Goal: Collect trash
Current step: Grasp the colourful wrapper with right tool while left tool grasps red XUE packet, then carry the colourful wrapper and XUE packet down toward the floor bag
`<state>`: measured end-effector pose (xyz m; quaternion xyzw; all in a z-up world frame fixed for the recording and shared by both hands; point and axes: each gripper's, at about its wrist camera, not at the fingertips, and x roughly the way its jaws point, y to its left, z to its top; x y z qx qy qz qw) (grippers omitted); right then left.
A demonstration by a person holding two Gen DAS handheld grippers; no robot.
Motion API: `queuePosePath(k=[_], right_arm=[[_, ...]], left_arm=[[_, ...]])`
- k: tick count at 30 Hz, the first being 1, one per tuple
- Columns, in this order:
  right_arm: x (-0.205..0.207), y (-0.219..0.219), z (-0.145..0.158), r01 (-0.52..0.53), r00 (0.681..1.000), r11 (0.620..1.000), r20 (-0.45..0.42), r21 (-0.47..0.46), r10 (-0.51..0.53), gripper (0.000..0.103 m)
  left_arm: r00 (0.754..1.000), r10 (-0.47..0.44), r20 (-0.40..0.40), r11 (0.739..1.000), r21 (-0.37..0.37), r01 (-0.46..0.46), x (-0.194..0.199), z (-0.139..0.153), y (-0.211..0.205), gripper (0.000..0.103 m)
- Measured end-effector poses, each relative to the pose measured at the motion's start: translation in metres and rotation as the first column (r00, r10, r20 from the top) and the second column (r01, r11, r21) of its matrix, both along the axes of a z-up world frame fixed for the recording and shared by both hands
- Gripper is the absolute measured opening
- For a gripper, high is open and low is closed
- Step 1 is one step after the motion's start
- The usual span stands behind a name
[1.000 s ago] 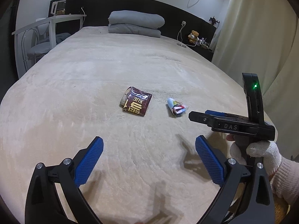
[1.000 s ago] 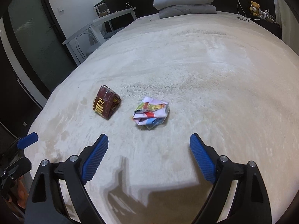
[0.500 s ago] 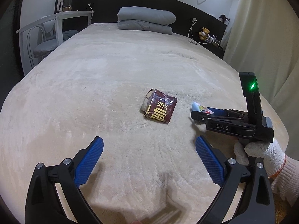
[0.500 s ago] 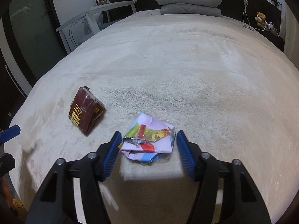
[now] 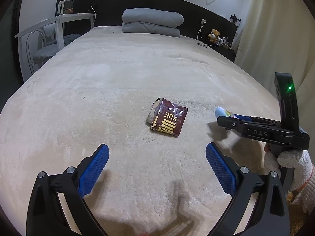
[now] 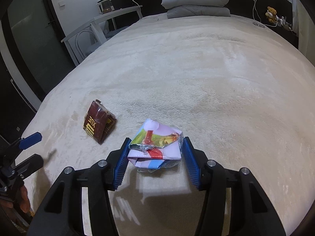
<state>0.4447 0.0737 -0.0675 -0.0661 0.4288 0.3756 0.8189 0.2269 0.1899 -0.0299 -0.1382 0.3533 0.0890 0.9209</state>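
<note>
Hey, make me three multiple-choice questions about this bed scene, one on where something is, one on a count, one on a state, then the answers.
1. Where is the colourful crumpled plastic wrapper?
A. between the right gripper's blue pads
B. on the grey folded duvet
C. under the white desk

2. How many pieces of trash are on the beige plush bedspread?
A. one
B. two
C. four

3. The left gripper is:
A. clamped on the dark red packet
B. open and empty
C. holding a teddy bear

Answers: 1 A, the pads flank it as the jaws are closing. 2 B, the wrapper and the dark red foil packet. 3 B, nothing lies between its wide pads.
</note>
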Motion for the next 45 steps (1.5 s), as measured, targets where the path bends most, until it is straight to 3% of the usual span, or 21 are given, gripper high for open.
queuePosePath(k=[15,25,26,28,29,45], right_arm=[[-0.019,-0.051,0.03,-0.009,1.0,0.998,-0.005,0.054,0.009,0.053],[-0.013,-0.074,0.037,-0.012,1.0,0.998,0.002,0.054,0.012,0.053],[-0.012,-0.076,0.037,-0.012,1.0,0.998,0.002,0.054,0.012,0.053],[-0.012,-0.079,0.037,-0.014,1.0,0.999,0.005,0.051,0.014,0.053],[-0.011,-0.081,0.038,-0.016,1.0,0.999,0.006,0.051,0.015,0.053],[-0.012,-0.086,0.038,-0.014,1.0,0.999,0.01,0.036,0.014,0.053]], left_arm=[[0.999,0.021,-0.045,0.999,0.034,-0.019,0.06,-0.023,-0.002,0.096],[0.994,0.041,-0.098,0.994,0.108,-0.031,0.104,-0.041,-0.007,0.096],[0.994,0.041,-0.097,0.993,0.116,-0.029,0.107,-0.041,-0.007,0.095],[0.994,0.035,-0.107,0.993,0.119,-0.022,0.112,-0.043,-0.007,0.069],[0.992,0.04,-0.117,0.991,0.13,-0.025,0.115,-0.044,-0.007,0.065],[0.997,0.015,-0.082,0.992,0.129,-0.005,0.095,-0.033,-0.019,0.064]])
